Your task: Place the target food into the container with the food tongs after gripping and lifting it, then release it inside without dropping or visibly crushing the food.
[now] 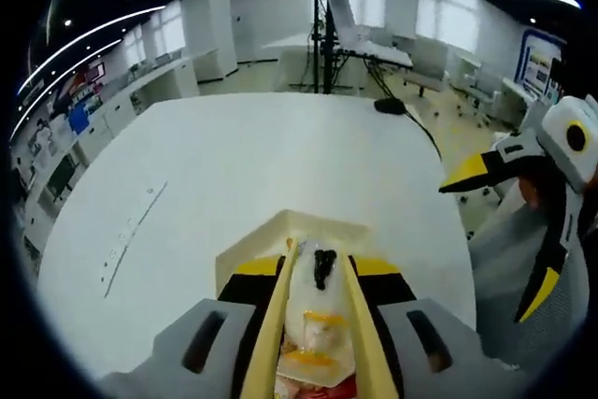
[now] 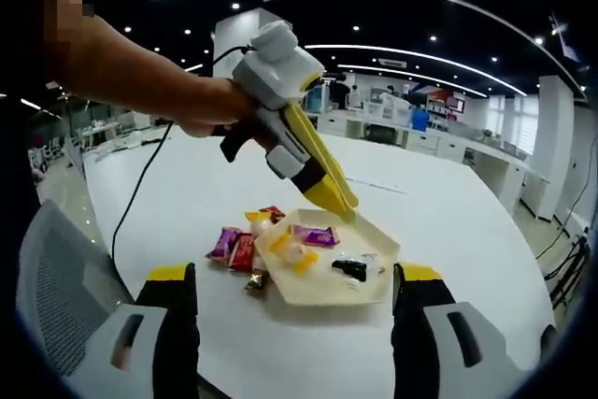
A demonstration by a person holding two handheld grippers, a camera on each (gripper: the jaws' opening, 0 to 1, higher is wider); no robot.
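Clearly, clear-wrapped white food (image 1: 313, 324) with yellow and black marks fills the tongs (image 1: 322, 320).

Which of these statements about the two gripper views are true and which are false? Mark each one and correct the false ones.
1. The left gripper hangs above the cream tray. True.
2. The right gripper has its jaws shut. False: they stand wide apart.
3. Some wrapped snacks lie on the white table beside the tray. True.
4. The tray is bare. False: it holds several wrapped items, among them a purple packet.
5. A grey mesh chair stands near the table. True.
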